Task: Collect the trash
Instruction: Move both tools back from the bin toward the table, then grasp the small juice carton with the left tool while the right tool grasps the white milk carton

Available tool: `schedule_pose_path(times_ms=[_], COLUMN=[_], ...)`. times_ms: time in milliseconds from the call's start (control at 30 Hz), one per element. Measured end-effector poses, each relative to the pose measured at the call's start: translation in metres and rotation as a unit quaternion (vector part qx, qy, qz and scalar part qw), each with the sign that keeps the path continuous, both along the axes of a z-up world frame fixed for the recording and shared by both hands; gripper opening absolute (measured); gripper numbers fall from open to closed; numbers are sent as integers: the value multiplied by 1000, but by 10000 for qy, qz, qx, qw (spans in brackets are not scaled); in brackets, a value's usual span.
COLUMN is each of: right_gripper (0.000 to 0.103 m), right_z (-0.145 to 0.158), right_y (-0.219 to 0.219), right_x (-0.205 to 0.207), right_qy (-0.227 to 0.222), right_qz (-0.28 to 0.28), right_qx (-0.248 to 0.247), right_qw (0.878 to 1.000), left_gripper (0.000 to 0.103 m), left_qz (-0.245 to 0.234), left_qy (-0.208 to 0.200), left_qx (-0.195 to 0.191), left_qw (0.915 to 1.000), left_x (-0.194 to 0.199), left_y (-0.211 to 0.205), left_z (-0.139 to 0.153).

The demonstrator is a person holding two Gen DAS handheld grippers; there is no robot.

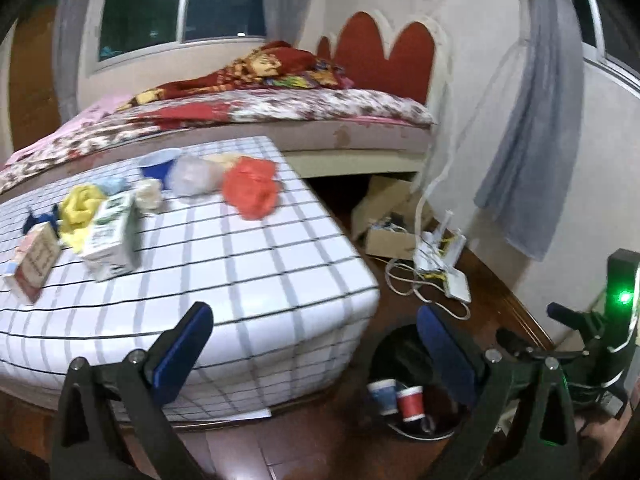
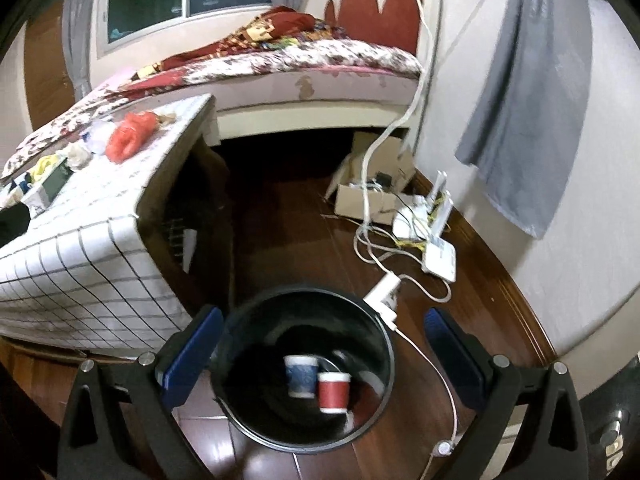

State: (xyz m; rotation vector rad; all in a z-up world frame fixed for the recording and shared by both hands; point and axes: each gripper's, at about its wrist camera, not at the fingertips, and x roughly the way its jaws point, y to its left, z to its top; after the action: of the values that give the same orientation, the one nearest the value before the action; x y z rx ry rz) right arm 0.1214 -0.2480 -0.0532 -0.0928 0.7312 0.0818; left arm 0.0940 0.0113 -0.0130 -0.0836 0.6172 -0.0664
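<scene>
A black trash bin (image 2: 240, 360) stands on the wooden floor with a blue paper cup (image 2: 302, 376) and a red paper cup (image 2: 333, 392) inside. My right gripper (image 2: 320, 344) is open right above the bin, holding nothing. My left gripper (image 1: 316, 344) is open too, over the corner of the checked table (image 1: 260, 272), empty. The bin (image 1: 404, 360) and both cups show low in the left wrist view. On the table lie an orange bag (image 1: 252, 188), a clear plastic bag (image 1: 192, 178), a blue bowl (image 1: 158, 164), a milk carton (image 1: 112, 236), a small box (image 1: 34, 264) and yellow wrapping (image 1: 80, 204).
A bed (image 1: 280, 116) stands behind the table. On the floor right of the bin lie a cardboard box (image 2: 368, 196), a white router (image 2: 438, 256), a power adapter (image 2: 384, 292) and tangled cables. A grey curtain (image 2: 528, 100) hangs on the right wall. My right gripper's body (image 1: 592, 340) shows beside the left.
</scene>
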Motion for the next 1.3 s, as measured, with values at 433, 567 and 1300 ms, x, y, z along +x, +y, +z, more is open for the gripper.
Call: schedule_pose_path(times_ms=[433,567,1300], right_gripper=[102,102,87], right_z=[23,15,4], right_y=[140,192,386], right_x=[19,25,76], right_qy=[-285,65,240], right_qz=[1302,1872,2892], right_qx=[168,328,210], right_qw=[9909,9817,9567], left_gripper=[102,102,76], left_qz=[1430,1973,2813], left_qy=[-191,-37,550], left_qx=[11,166,-30], left_qw=[9895,9802,9581], left_x=[-19,-20,25], left_y=[139,188,308], left_z=[5,-3,-49])
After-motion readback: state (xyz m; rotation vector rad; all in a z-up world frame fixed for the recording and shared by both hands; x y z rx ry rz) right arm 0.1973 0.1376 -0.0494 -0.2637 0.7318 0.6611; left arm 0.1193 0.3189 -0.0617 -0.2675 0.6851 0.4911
